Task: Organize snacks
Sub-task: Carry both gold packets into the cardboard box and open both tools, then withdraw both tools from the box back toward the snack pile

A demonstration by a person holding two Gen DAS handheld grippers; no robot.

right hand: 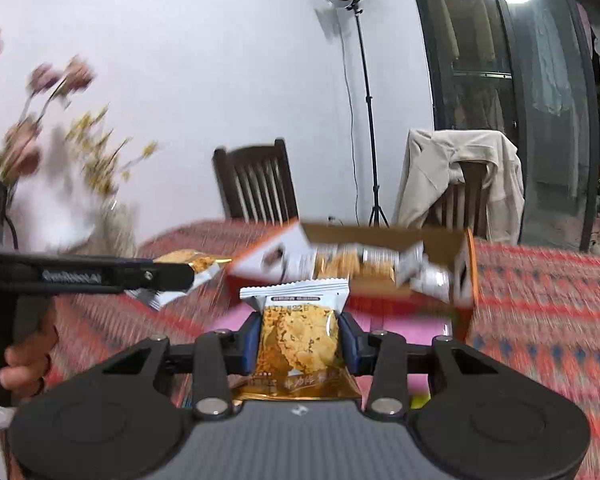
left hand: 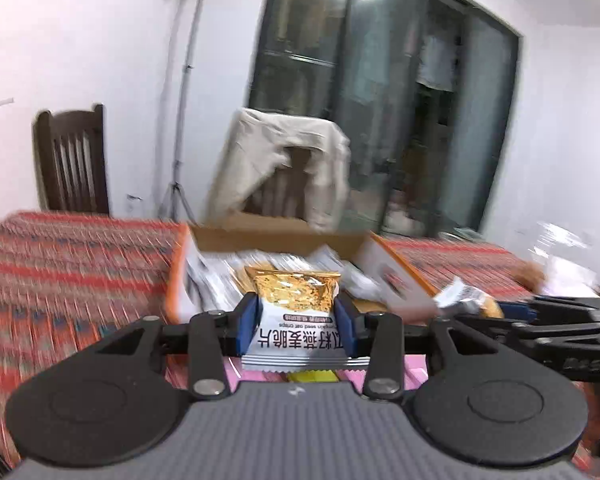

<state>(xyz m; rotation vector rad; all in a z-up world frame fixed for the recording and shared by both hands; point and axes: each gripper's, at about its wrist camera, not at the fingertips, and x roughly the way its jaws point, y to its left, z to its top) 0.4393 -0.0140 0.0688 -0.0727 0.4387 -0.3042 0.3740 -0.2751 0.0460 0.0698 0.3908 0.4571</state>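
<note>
Your left tool (left hand: 296,322) is clamped on a snack packet (left hand: 296,312), its blue pads pressing the packet's two sides; the gold end points away from you and the white sealed end hangs toward the camera. Your right tool (right hand: 300,342) grips a second packet (right hand: 300,336) the other way round, white sealed end forward, the clear part showing the crisps between the pads.

In the left wrist view, the open box (left hand: 276,240) sits on the table (left hand: 60,264) at 12 o'clock, just past the held packet, with more white and gold packets lying inside it. The right tool enters that view at 3 o'clock, its packet poking out toward the box's right wall.

In the right wrist view, the box is at 12 to 1 o'clock, tipped toward you so its contents show. The left tool comes in from 9 o'clock, a hand (right hand: 24,356) on its grip, its packet held near the box's left flap. Something pink lies on the table under both tools. The table's patterned cloth is motion-blurred.
</note>
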